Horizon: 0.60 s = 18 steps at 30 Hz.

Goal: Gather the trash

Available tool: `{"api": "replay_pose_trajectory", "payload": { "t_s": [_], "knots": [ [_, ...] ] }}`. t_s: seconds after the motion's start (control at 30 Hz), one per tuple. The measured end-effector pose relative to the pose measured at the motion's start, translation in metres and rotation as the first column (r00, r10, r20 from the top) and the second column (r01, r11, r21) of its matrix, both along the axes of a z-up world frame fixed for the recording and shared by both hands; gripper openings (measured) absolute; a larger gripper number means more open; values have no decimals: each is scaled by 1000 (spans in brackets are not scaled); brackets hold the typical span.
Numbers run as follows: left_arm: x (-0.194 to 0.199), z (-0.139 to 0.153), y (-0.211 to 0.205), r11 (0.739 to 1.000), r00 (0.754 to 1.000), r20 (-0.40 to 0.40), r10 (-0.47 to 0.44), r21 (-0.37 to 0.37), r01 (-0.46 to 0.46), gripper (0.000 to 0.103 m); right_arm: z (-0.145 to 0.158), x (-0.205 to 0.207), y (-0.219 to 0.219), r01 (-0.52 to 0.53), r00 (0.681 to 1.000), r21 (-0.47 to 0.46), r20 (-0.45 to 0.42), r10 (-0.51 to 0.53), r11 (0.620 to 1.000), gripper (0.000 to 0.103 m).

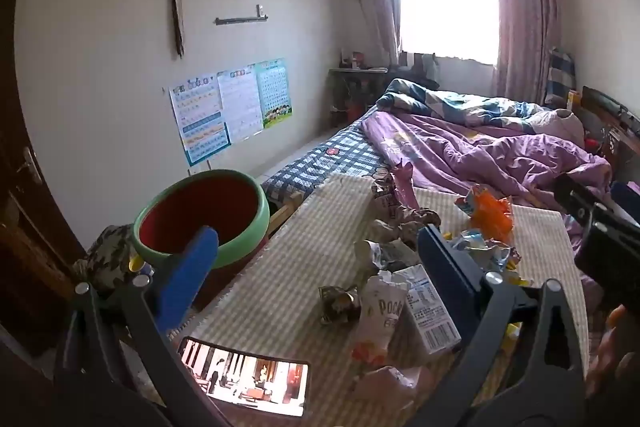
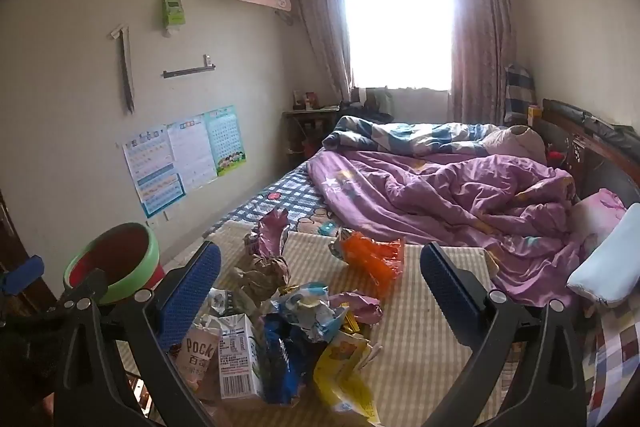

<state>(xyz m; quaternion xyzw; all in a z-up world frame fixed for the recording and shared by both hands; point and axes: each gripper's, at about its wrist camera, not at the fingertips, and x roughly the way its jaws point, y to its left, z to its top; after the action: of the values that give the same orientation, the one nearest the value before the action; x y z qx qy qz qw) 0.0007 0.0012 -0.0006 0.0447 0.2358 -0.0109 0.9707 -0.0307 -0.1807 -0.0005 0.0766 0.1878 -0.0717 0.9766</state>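
- A heap of trash (image 2: pixel 304 311) lies on a table with a checked cloth (image 2: pixel 424 339), right at the foot of a bed.
- In the heap there is a white drink carton (image 2: pixel 236 359) standing up, with a Pocky snack bag (image 2: pixel 198 355) just beside it.
- A blue wrapper (image 2: pixel 284 359) and a yellow wrapper (image 2: pixel 344 375) lie close to the carton. An orange wrapper (image 2: pixel 372 259) lies farther back, nearer the bed.
- A phone (image 1: pixel 244 381) with its screen lit lies on the near edge of the table.
- The left gripper (image 1: pixel 316 267) has its two blue fingers wide apart over the near side of the heap. It holds nothing.
- The right gripper (image 2: pixel 320 291) also has its fingers wide apart above the trash. It holds nothing.
- A red bin with a green rim (image 1: pixel 200 215) stands beside the table on the left.
- The bed has a crumpled purple blanket (image 2: pixel 440 195).
- Posters (image 2: pixel 184 155) hang on the left wall, and the window (image 2: pixel 396 31) at the far end is very bright.
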Motion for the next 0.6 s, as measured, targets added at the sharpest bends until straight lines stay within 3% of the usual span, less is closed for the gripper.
{"api": "replay_pose_trajectory", "payload": {
  "t_s": [0.6],
  "knots": [
    [7,-13,4,999,999,-39,8,-31,-9,98,6,2,1,-19,1000,-13,9,19,1000,96]
  ]
}}
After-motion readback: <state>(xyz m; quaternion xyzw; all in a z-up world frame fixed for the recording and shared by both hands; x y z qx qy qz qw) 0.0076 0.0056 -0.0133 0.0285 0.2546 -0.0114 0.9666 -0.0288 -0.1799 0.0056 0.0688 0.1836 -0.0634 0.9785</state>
